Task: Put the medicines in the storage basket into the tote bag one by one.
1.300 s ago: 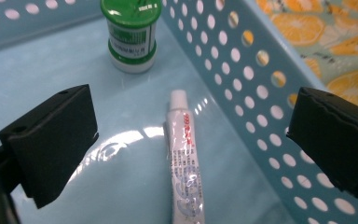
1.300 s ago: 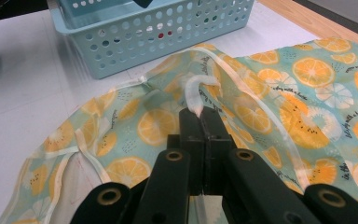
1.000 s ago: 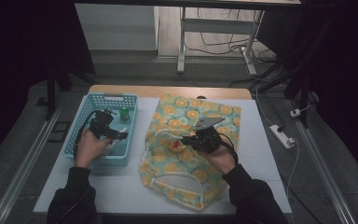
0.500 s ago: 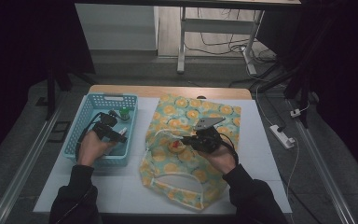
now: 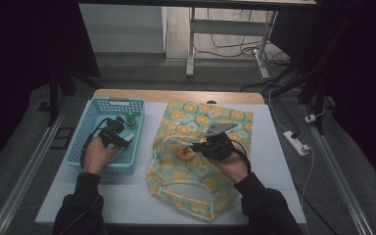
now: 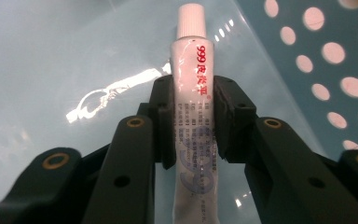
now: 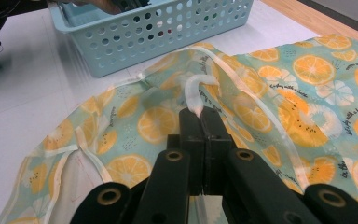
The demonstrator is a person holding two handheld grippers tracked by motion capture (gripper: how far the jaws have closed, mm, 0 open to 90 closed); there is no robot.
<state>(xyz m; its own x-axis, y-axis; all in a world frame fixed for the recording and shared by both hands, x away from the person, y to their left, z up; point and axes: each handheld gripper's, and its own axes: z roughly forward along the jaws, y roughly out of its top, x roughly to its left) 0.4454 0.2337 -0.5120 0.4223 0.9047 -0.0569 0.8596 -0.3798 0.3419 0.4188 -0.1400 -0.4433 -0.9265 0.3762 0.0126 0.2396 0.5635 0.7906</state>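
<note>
A white ointment tube [image 6: 191, 116] lay on the floor of the pale blue basket [image 5: 89, 128] at the left of the table, its capped end pointing away from the left gripper [image 6: 192, 119] and its long axis running in line with the two black jaws. Those jaws had just been closing and stood one on each flank of the tube, pads pressed against its sides about midway along its length. To the right, the right gripper [image 7: 201, 122] sat with its jaws together, pinching the white-edged strap [image 7: 196, 95] of the orange-print fabric bag [image 5: 210, 122] and holding the rim of its mouth up off the white table [image 5: 127, 205]. The bag's opening lay to the right of the basket and near it, across the basket's perforated wall, so the left hand [image 5: 98, 154] was the one placed to carry the tube out. The lift would likely need to clear that wall before turning toward the held-up rim.
</note>
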